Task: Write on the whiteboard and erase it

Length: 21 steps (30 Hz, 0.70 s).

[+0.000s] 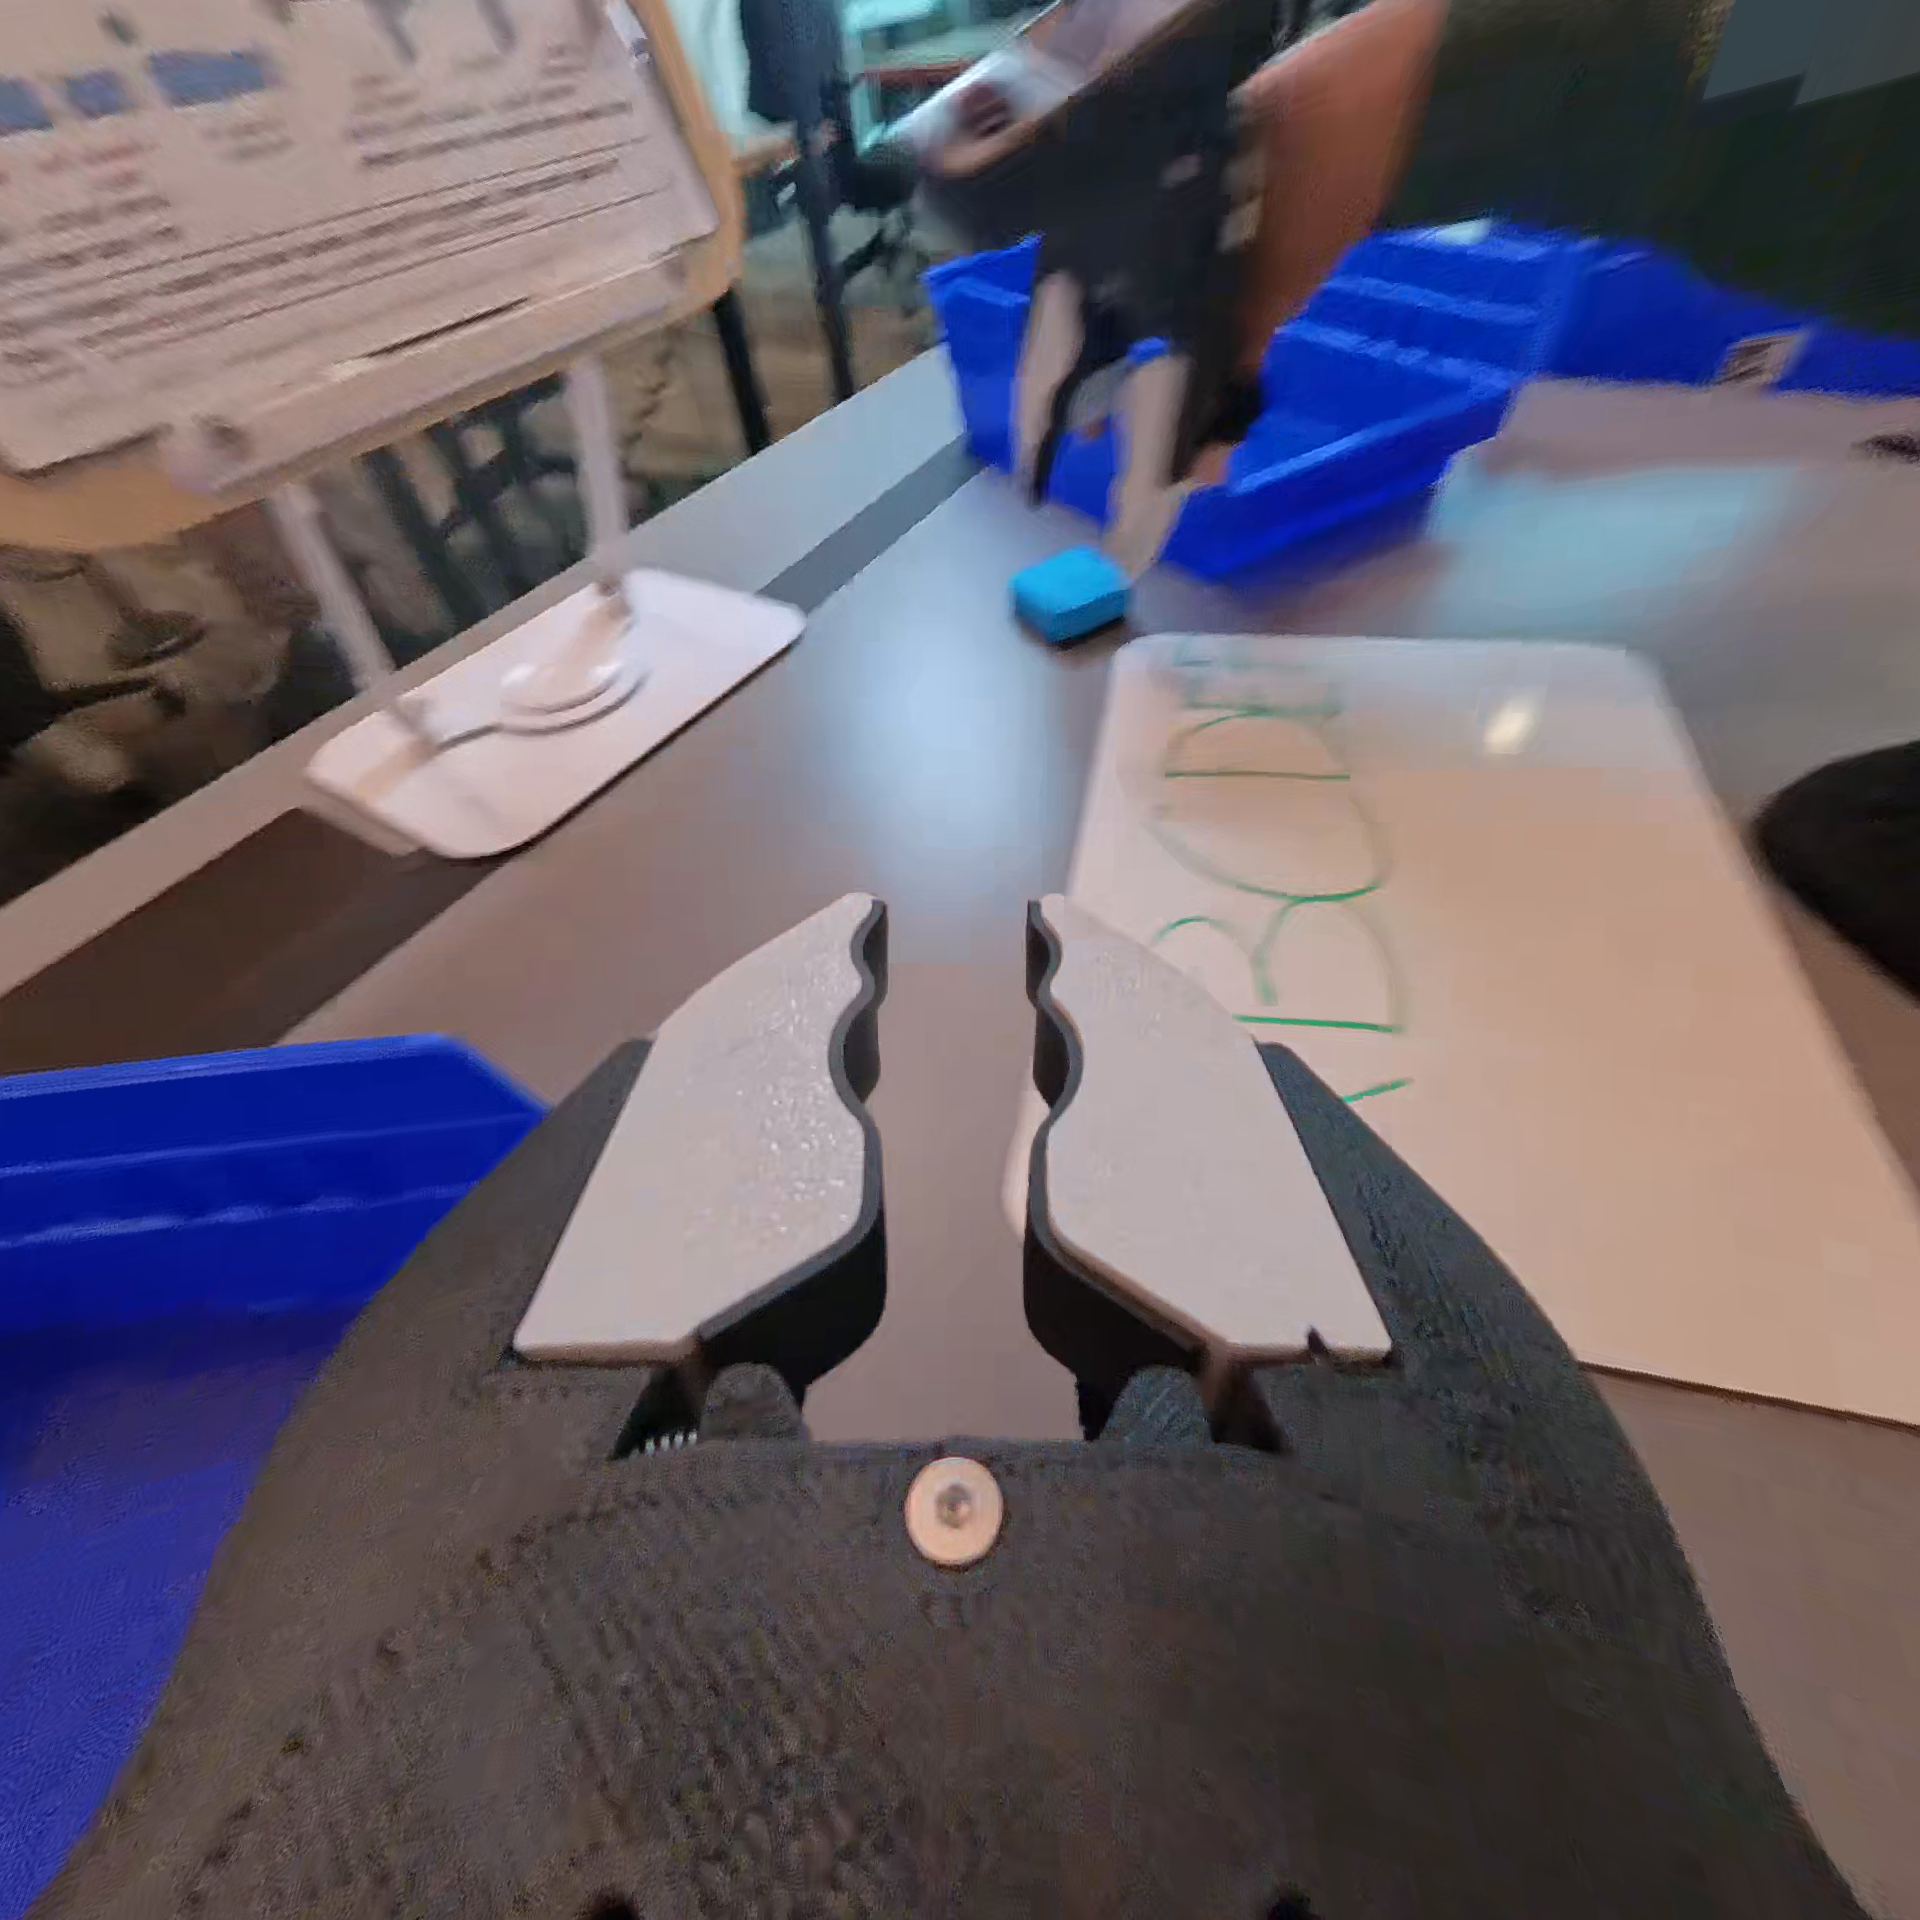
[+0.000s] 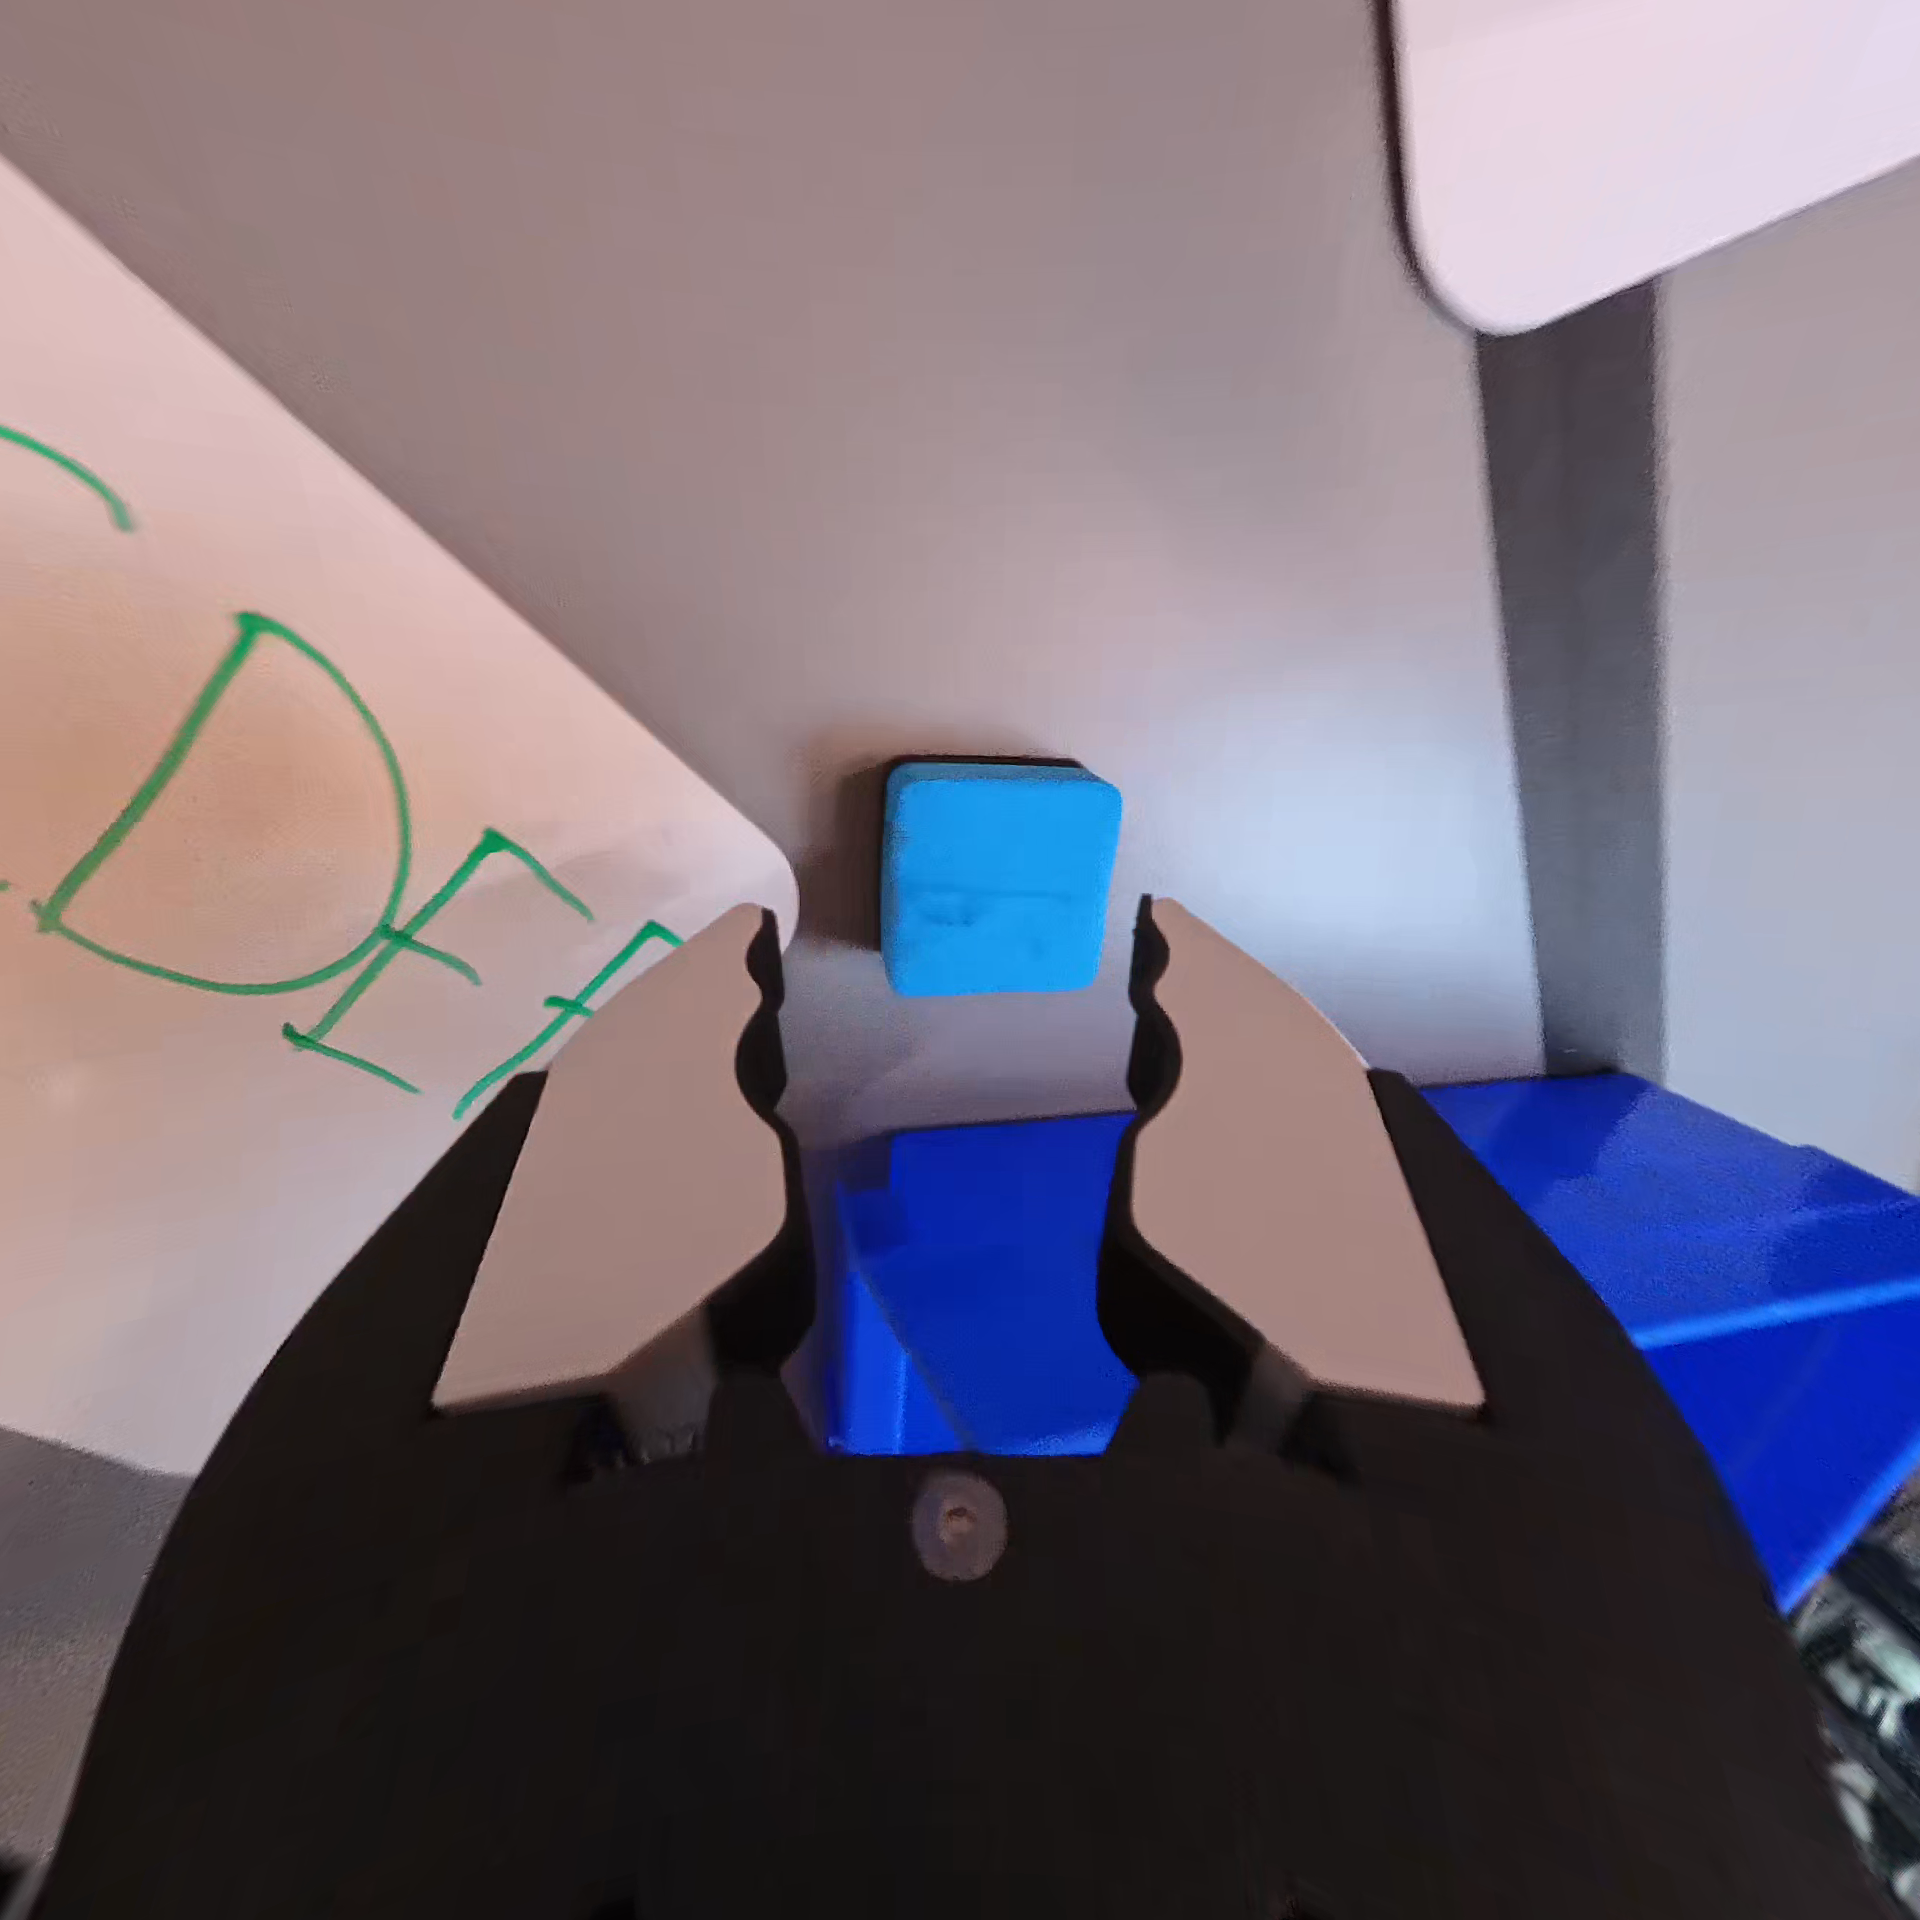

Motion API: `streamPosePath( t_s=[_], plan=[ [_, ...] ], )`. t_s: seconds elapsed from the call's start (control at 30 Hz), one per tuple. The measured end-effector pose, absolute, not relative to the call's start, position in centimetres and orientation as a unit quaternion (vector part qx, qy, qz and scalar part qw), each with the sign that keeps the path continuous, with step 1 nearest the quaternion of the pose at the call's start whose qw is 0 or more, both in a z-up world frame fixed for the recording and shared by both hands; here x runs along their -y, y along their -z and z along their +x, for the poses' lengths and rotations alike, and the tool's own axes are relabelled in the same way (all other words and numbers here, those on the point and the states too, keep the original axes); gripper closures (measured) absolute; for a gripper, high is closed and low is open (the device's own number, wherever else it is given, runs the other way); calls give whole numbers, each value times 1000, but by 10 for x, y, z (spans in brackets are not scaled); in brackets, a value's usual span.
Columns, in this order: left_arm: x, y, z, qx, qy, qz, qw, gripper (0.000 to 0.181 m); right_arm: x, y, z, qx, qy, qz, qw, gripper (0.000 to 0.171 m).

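A white whiteboard (image 1: 1507,987) with green marker letters lies flat on the grey table; it also shows in the right wrist view (image 2: 260,831). A small light-blue eraser (image 2: 1000,878) lies on the table just past the board's far corner, also in the left wrist view (image 1: 1070,592). My right gripper (image 2: 956,920) is open and empty, hovering just above the eraser with a finger on each side of it; it shows blurred in the left wrist view (image 1: 1091,488). My left gripper (image 1: 956,914) is open and empty, over bare table left of the board.
A blue bin (image 2: 1558,1247) sits under my right gripper, also in the left wrist view (image 1: 1351,416). Another blue bin (image 1: 208,1195) is by my left gripper. A white stand base (image 1: 551,717) holds a paper sign (image 1: 312,208). A dark round object (image 1: 1860,852) lies at the right. My hands' fingertips stand some 30 cm from each other.
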State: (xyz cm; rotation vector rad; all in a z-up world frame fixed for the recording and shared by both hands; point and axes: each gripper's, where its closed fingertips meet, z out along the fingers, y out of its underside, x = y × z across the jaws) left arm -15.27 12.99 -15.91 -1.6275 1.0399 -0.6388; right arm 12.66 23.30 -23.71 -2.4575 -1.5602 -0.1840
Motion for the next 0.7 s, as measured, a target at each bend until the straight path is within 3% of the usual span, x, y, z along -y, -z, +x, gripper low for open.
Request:
streamPosePath(
  t_s=[0.17, 0.23, 0.43, 0.53, 0.63, 0.7],
  plan=[
    [-101, 190, -144, -448, 316, -650, 526, 153, -242, 269, 139, 510, 99, -855, -8, 106],
    [-99, 198, -147, -450, 328, -651, 516, 152, -243, 275, 143, 499, 104, -860, -28, 118],
    [-93, 211, -148, -470, 344, -648, 490, 151, -226, 228, 94, 550, 1, -832, 72, 119],
    [-84, 220, -146, -493, 342, -651, 464, 147, -181, 228, 91, 600, 6, -797, 64, 119],
    [-75, 234, -144, -522, 329, -662, 426, 136, -134, 261, 108, 603, 1, -798, 19, 119],
    [-74, 250, -144, -535, 301, -686, 391, 114, -122, 271, 117, 597, 6, -802, 32, 119]
  ],
)
